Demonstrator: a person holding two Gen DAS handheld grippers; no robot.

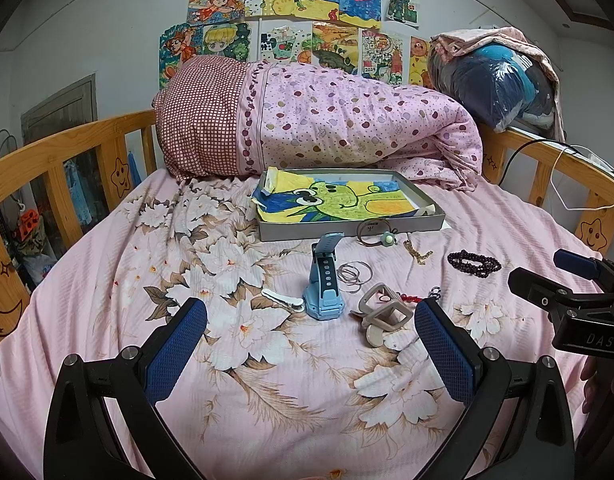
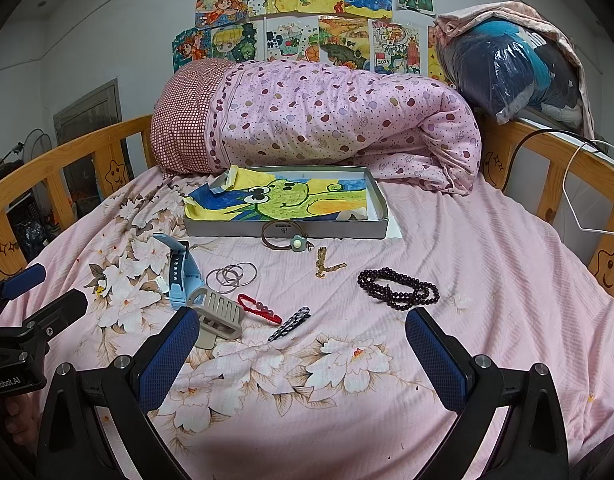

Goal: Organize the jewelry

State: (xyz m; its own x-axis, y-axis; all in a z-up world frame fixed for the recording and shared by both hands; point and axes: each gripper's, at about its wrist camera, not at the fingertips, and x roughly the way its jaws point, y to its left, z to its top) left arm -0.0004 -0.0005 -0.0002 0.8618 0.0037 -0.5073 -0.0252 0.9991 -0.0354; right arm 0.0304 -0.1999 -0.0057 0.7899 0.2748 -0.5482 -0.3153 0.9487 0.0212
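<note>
I hold my left tool (image 1: pixel 311 344) wide open in the lower middle of its view, above the pink flowered bed sheet (image 1: pixel 267 408), with nothing between its blue pads. My right tool (image 2: pixel 303 344) is also wide open and empty, low in its own view.

The jewelry lies spread on the sheet in the middle of both frames. A blue watch (image 1: pixel 323 280) stands near the centre of the left view, with thin silver rings (image 1: pixel 355 274) just to its right and a white clip (image 1: pixel 283 299) to its left. A beige hair claw (image 1: pixel 383 314) lies lower right of the watch, next to a red cord bracelet (image 2: pixel 259 309). A dark bead bracelet (image 2: pixel 399 289) lies apart at the right, and a small gold chain (image 2: pixel 327 267) is between it and the rings. A brown hair band (image 2: pixel 281 234) touches the front wall of the grey box (image 2: pixel 287 231), which holds a frog drawing (image 2: pixel 283 198).
</note>
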